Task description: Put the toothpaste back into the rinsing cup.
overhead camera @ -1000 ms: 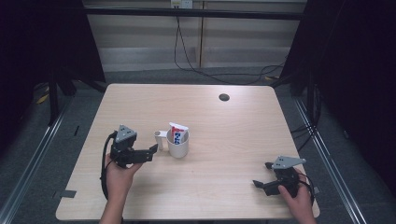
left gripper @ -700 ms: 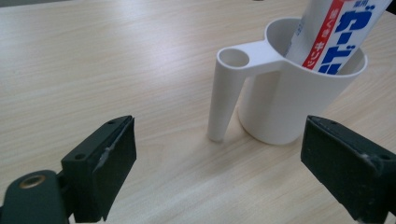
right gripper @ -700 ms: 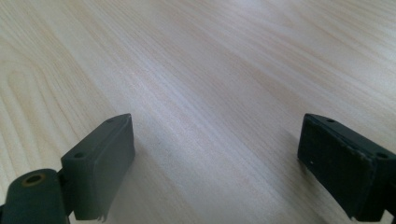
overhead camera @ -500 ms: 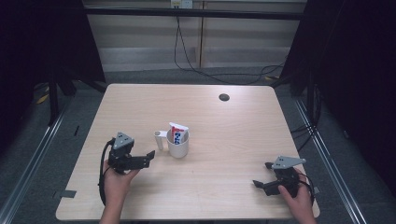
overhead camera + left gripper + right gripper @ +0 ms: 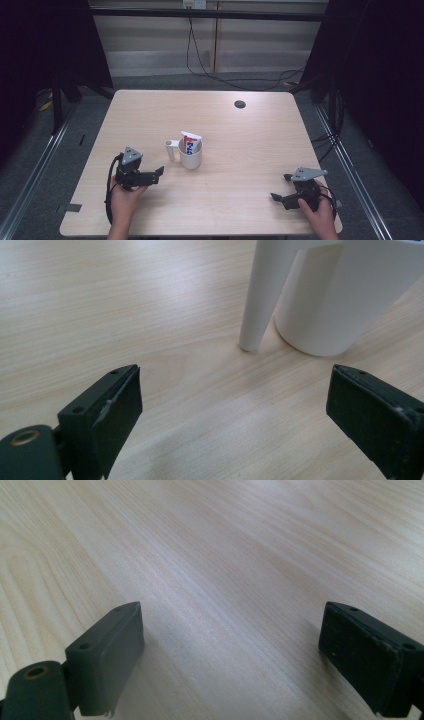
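High view | white cup [image 5: 190,155] holds toothpaste tube [image 5: 190,143] | both tongs released, empty

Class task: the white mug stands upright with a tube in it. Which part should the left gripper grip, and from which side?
Probably the handle. It juts from the mug toward the left gripper, whose open jaws already face it. Come in level from the mug's left; the handle post is slim enough to fit, while the tube blocks the rim.
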`<state>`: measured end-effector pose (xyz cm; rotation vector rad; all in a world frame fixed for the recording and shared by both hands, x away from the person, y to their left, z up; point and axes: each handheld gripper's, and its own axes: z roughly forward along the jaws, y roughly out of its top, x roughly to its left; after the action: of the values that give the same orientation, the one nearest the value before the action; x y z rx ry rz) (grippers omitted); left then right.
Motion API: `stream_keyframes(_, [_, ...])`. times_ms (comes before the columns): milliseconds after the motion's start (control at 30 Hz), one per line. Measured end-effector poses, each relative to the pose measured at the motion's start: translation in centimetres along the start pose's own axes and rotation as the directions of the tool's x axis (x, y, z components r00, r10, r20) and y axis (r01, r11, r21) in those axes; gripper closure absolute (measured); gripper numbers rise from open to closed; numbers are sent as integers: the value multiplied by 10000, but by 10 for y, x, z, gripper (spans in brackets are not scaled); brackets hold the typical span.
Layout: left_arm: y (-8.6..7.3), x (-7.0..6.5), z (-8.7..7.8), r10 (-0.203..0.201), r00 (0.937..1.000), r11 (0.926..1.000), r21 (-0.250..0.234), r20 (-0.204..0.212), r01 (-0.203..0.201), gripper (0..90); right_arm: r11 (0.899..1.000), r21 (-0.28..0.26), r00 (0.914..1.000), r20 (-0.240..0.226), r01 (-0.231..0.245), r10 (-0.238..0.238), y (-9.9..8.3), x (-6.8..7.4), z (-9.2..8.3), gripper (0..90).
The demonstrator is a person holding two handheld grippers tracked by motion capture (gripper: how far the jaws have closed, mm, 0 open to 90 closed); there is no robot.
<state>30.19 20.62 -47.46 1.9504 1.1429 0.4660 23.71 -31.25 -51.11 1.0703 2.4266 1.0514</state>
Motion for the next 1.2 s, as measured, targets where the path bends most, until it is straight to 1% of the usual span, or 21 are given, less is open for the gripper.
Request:
stream_keyframes(167, [-4, 1, 2, 141, 9998, 9998, 166, -120, -139, 78, 10000, 2, 10000, 2, -1, 1, 0, 0, 0, 105])
stream_keyframes(300, [-7, 2, 3, 115, 9998, 9996, 274, -159, -110, 78, 10000, 4, 10000, 2, -10, 10, 0, 0, 0, 105])
stream_keyframes(400, [-9, 2, 3, 170, 9997, 9995, 277, -187, -165, 78, 10000, 3, 10000, 2, -7, 7, 0, 0, 0, 105])
stream_keyframes(500, [-11, 2, 4, 241, 9995, 9989, 409, -225, -231, 77, 10000, 3, 10000, 2, -11, 11, 0, 0, 0, 105])
stream_keyframes(800, [-15, 1, 5, 322, 9990, 9984, 465, -308, -308, 73, 10000, 5, 10000, 4, -10, 10, 0, 0, 0, 105])
stream_keyframes(867, [-15, 1, 5, 432, 9986, 9979, 501, -309, -416, 73, 10000, 0, 10000, 3, 4, -4, 0, 0, 0, 105])
stream_keyframes(933, [-16, 1, 5, 386, 9988, 9981, 498, -300, -371, 72, 10000, 2, 10000, 3, 4, -4, 0, 0, 0, 105])
stream_keyframes(1200, [-18, 1, 7, 460, 9985, 9972, 600, -291, -442, 69, 10000, 0, 10000, 4, 13, -13, 0, 0, 0, 105])
